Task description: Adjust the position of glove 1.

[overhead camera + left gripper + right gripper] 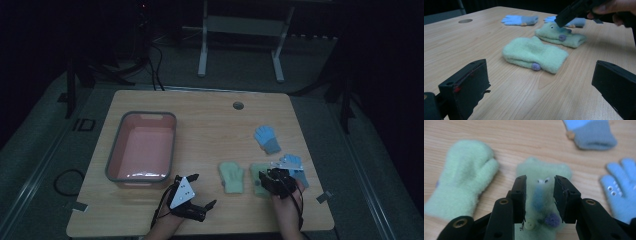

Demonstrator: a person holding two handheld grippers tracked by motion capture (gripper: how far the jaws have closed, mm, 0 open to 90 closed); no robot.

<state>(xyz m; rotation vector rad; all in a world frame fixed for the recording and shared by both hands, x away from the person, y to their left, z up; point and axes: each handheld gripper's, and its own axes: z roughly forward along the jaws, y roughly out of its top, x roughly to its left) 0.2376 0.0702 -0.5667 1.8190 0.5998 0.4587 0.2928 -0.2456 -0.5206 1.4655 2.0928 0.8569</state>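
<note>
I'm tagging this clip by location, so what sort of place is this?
Probably a lab or recording room rather than a home: a bare wooden table with a cable hole, loose cables and a white metal stand on grey carpet in a darkened room, with mittens laid out beside a pink bin.

I note the tub (142,146) at table (210,120) left. Two mittens (231,176) lie side by side right of it. Two gloves (267,138) lie beyond, rightward.

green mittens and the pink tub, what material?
Green mittens: fuzzy, matte fleece or plush knit by the look, with a soft nap and blurred edges. Pink tub: looks like moulded plastic, smooth with a slight sheen, grey rim.
</note>
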